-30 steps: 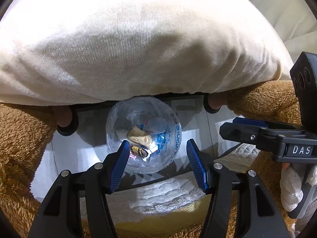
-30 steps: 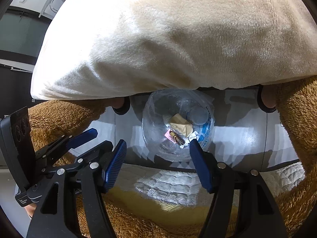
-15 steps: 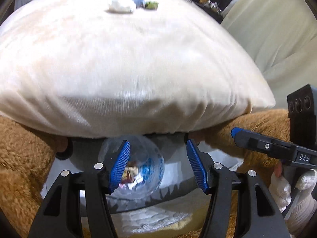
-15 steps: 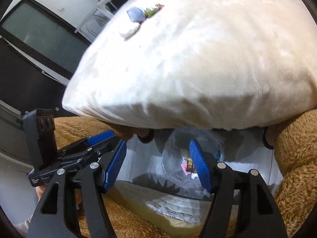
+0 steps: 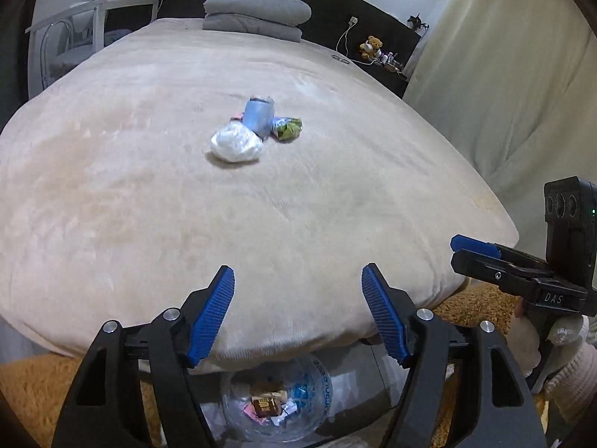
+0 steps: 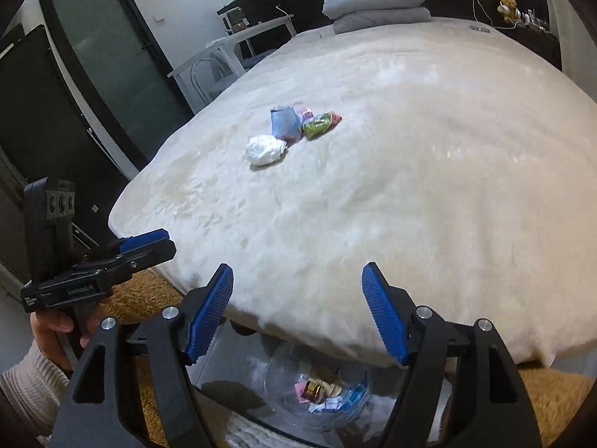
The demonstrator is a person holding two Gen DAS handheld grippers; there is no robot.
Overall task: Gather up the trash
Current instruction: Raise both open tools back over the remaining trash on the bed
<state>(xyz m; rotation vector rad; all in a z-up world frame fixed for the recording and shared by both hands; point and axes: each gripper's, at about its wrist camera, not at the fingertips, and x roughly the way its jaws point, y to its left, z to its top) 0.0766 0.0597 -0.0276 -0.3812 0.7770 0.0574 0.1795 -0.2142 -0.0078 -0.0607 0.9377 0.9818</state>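
Both grippers, left gripper [image 5: 298,313] and right gripper [image 6: 296,311], jaws just opening and empty, face the trash pile [image 5: 253,128] well ahead on the bed [image 5: 335,205].

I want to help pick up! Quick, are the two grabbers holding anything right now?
Left gripper: open, holding nothing; its jaws have just been opening.
Right gripper: open, holding nothing; its jaws have just been opening too.

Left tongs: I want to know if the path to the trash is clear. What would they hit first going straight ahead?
Probably the bare blanket, short of the white wad. The left tongs stand open and empty; depth is hard to judge.
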